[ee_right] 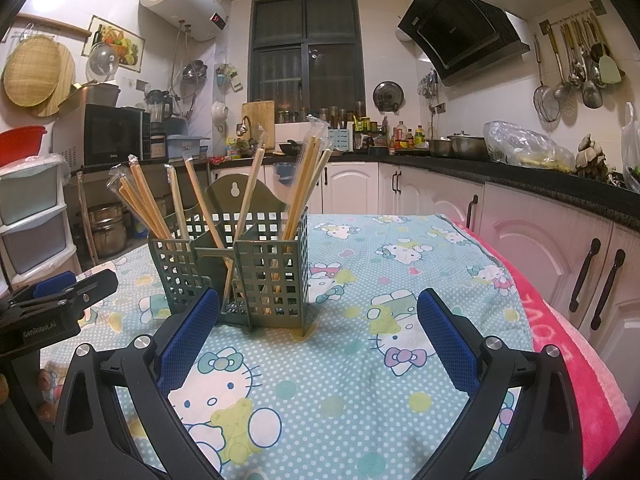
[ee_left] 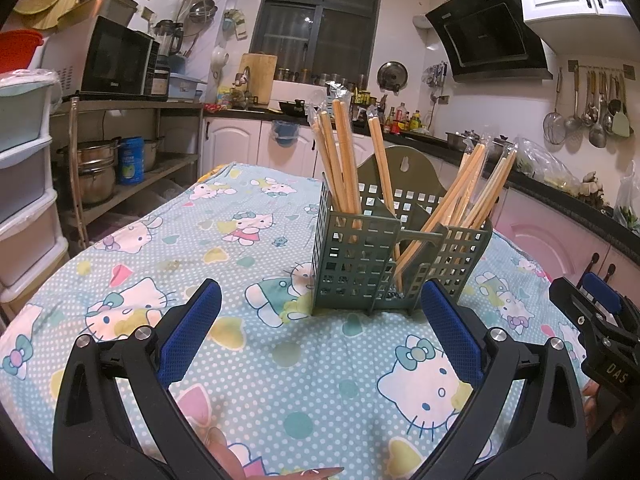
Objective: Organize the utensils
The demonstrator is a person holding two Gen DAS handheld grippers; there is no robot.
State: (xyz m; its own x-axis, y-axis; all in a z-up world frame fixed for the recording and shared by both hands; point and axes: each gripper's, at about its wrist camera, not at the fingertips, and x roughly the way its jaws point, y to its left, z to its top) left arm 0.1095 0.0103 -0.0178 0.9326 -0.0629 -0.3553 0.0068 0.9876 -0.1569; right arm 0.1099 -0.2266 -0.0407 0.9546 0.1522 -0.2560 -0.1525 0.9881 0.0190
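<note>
A green perforated utensil holder (ee_left: 356, 264) stands upright on the cartoon-print tablecloth (ee_left: 240, 360), with several wrapped wooden chopsticks (ee_left: 340, 152) leaning in its compartments. It also shows in the right wrist view (ee_right: 272, 272), with the chopsticks (ee_right: 304, 184) fanned out. My left gripper (ee_left: 320, 300) is open and empty, just in front of the holder. My right gripper (ee_right: 318, 308) is open and empty, with the holder just beyond its left finger. The right gripper shows at the right edge of the left wrist view (ee_left: 592, 312). The left gripper shows at the left edge of the right wrist view (ee_right: 60, 300).
Kitchen counters and white cabinets (ee_right: 540, 240) run along the back and right. A shelf with a microwave (ee_left: 116, 60) and pots stands at the left, beside plastic drawers (ee_left: 24, 184). A pink blanket (ee_right: 560, 340) covers the table's right edge.
</note>
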